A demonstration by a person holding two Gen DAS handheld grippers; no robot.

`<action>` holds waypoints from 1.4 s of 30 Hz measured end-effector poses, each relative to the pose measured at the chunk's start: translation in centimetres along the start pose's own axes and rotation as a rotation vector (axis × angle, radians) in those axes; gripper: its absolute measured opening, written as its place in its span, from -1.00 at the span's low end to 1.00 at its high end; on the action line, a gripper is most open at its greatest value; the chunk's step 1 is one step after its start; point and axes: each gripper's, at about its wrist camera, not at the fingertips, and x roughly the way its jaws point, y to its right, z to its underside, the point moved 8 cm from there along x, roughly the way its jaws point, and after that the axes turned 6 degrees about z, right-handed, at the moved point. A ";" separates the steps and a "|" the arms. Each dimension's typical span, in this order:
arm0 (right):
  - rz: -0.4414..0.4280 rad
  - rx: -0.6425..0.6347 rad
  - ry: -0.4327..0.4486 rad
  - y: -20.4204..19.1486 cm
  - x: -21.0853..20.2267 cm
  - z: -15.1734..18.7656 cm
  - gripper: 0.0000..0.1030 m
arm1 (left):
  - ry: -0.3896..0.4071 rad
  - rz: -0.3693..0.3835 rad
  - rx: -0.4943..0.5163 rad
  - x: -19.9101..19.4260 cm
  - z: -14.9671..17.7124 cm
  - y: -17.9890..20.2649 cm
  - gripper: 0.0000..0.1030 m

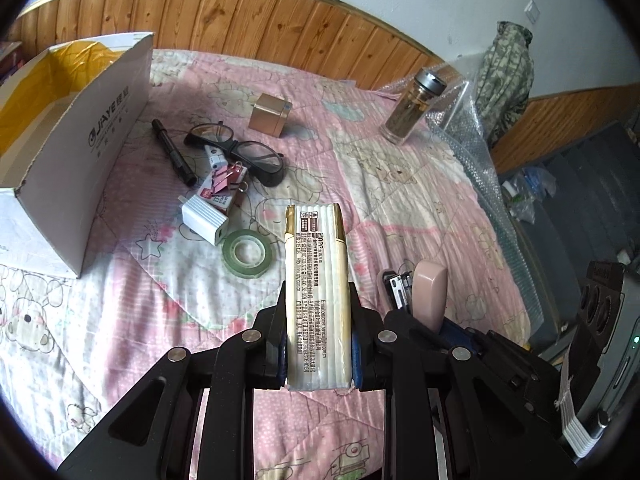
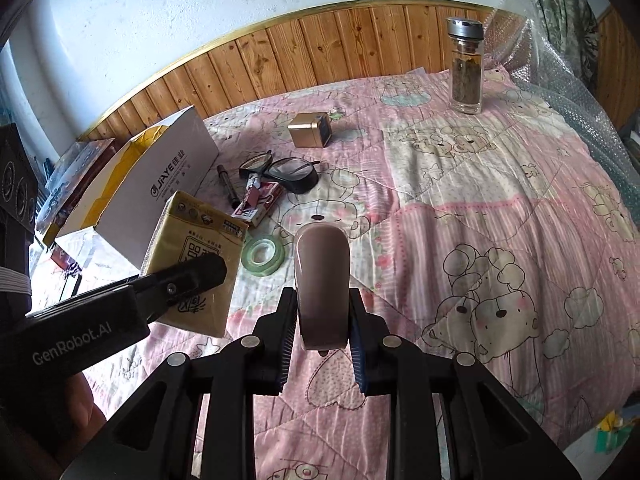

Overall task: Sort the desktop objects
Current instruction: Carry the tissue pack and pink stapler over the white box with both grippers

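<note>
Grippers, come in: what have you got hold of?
Left gripper shut on tissue pack. Right gripper shut on stapler. White box open, nothing blocking.

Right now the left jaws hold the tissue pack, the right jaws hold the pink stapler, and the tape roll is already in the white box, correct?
Not quite. The tape roll lies on the quilt, outside the white box, as the left wrist view shows. The tissue pack and pink stapler are held as stated.
</note>
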 end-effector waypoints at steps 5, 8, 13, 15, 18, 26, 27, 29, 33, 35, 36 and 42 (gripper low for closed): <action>0.001 -0.058 0.027 -2.7 -1.8 0.0 -0.50 | 0.065 0.022 -0.027 -3.2 -0.6 -0.8 -0.56; -0.007 -0.085 0.039 -4.4 -2.7 -0.2 -0.49 | 0.104 0.024 -0.041 -5.2 -1.1 -1.5 -0.56; -0.042 -0.131 0.062 -8.0 -4.0 -0.6 -0.50 | 0.174 0.007 -0.062 -9.2 -1.8 -3.2 -0.56; -0.059 -0.155 0.079 -9.5 -4.8 -1.0 -0.50 | 0.200 -0.023 -0.066 -10.9 -2.0 -4.0 -0.56; -0.088 -0.194 0.100 -11.6 -5.9 -1.5 -0.50 | 0.230 -0.048 -0.090 -13.1 -1.8 -5.5 -0.56; -0.162 -0.283 0.116 -16.8 -7.4 -1.3 -0.50 | 0.284 -0.108 -0.135 -17.0 -1.3 -8.4 -0.56; -0.171 -0.291 0.119 -17.4 -7.6 -1.3 -0.50 | 0.291 -0.118 -0.136 -17.5 -1.4 -8.7 -0.56; -0.187 -0.309 0.125 -18.5 -8.0 -1.3 -0.50 | 0.300 -0.135 -0.142 -18.3 -1.5 -9.3 -0.56; -0.218 -0.343 0.137 -20.6 -8.7 -1.6 -0.50 | 0.320 -0.176 -0.156 -19.8 -1.8 -10.8 -0.56; -0.235 -0.358 0.139 -21.7 -8.8 -1.7 -0.50 | 0.330 -0.196 -0.161 -20.5 -2.0 -11.5 -0.56; -0.241 -0.368 0.140 -22.3 -8.9 -1.8 -0.50 | 0.334 -0.206 -0.167 -20.8 -2.1 -12.0 -0.56; -0.281 -0.425 0.130 -25.6 -8.5 -2.1 -0.50 | 0.350 -0.250 -0.193 -22.2 -2.7 -14.6 -0.56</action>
